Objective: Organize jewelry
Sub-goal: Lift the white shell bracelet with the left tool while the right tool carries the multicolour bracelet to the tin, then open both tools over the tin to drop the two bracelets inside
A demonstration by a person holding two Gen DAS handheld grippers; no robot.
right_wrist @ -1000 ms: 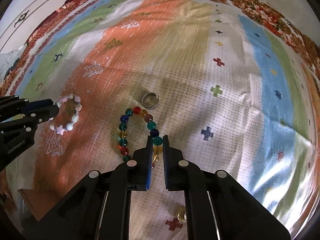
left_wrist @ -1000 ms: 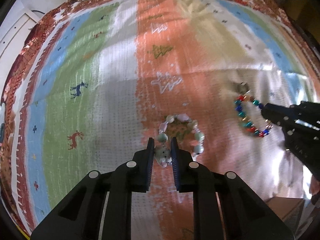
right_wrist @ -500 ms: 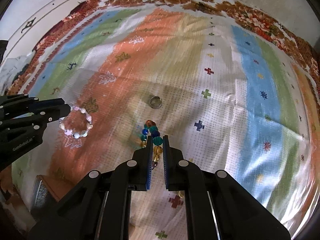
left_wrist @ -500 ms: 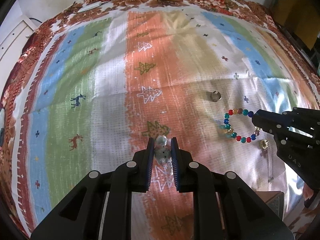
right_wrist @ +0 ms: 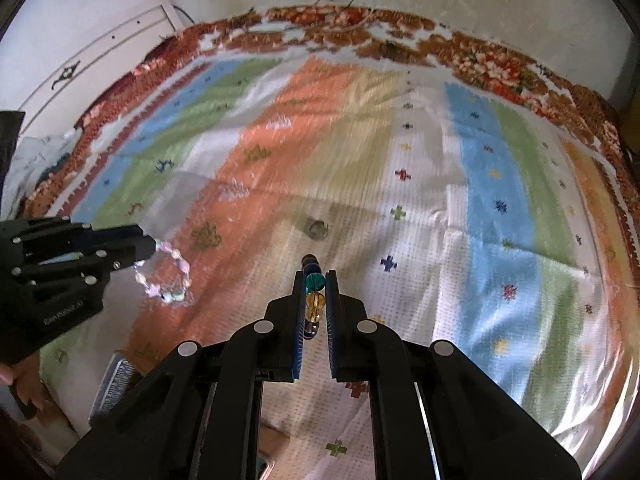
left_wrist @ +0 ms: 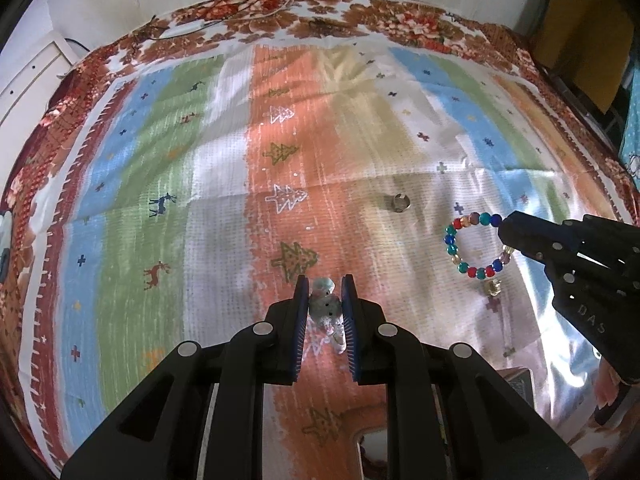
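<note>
My left gripper is shut on a pale pastel bead bracelet and holds it above the striped cloth; the bracelet hangs from it in the right wrist view. My right gripper is shut on a multicoloured bead bracelet, also lifted; it shows as a ring of beads in the left wrist view. A silver ring lies on the cloth between the two grippers, also seen in the right wrist view. A small gold piece lies under the coloured bracelet.
The striped, patterned cloth covers the whole surface, with a floral border at the far edge by the wall. A box edge shows at the near side, lower left in the right wrist view, and at the lower right in the left wrist view.
Both grippers have risen and pulled back from the cloth, each lifting its bracelet off it. The ring and the gold piece stayed on the cloth.
</note>
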